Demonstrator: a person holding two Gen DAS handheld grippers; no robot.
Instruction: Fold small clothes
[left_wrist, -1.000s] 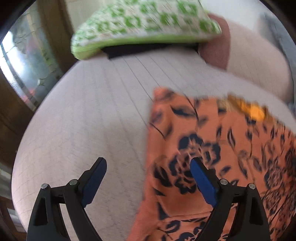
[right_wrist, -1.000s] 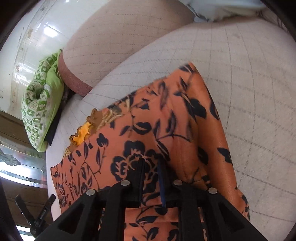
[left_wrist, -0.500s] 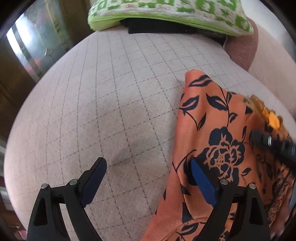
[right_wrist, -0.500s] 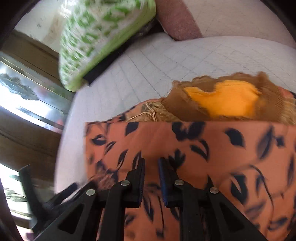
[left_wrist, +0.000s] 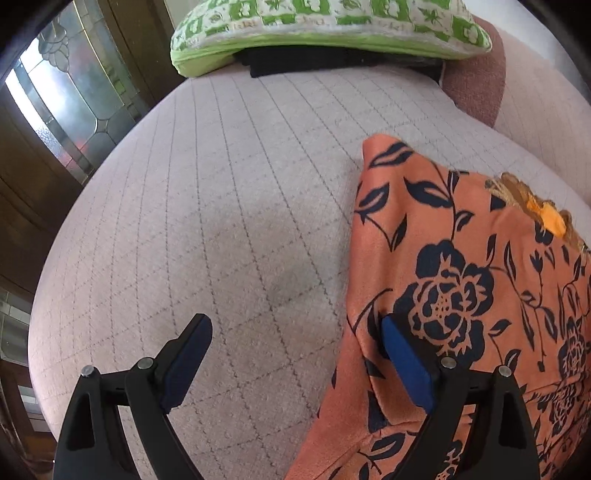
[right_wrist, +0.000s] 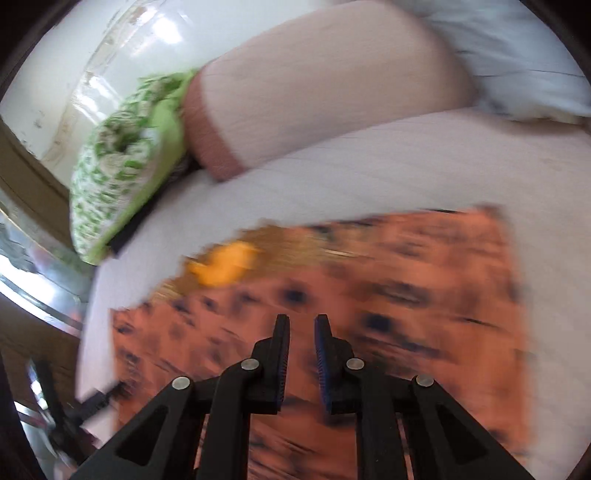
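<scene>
An orange garment with a dark blue flower print (left_wrist: 461, 295) lies on a pale checked bed cover (left_wrist: 221, 221), its left edge folded over. A yellow lining shows at its neckline (left_wrist: 550, 218). My left gripper (left_wrist: 295, 343) is open wide, low over the cover. Its right finger (left_wrist: 402, 362) sits over the garment's left edge and its left finger is over bare cover. In the blurred right wrist view the garment (right_wrist: 369, 314) looks like a flat rectangle. My right gripper (right_wrist: 301, 332) hovers above it, shut to a narrow slit with nothing in it.
A green and white pillow (left_wrist: 325, 26) lies at the far end on something black (left_wrist: 295, 62). Beside it is a pink bolster (right_wrist: 314, 103), with white bedding (right_wrist: 517, 62) behind. A wooden door with patterned glass (left_wrist: 66, 96) stands past the bed's left edge.
The right gripper swung across the garment toward its neckline and has pulled back and up. It showed in the left wrist view half a second ago and has gone. The left gripper has stayed put.
</scene>
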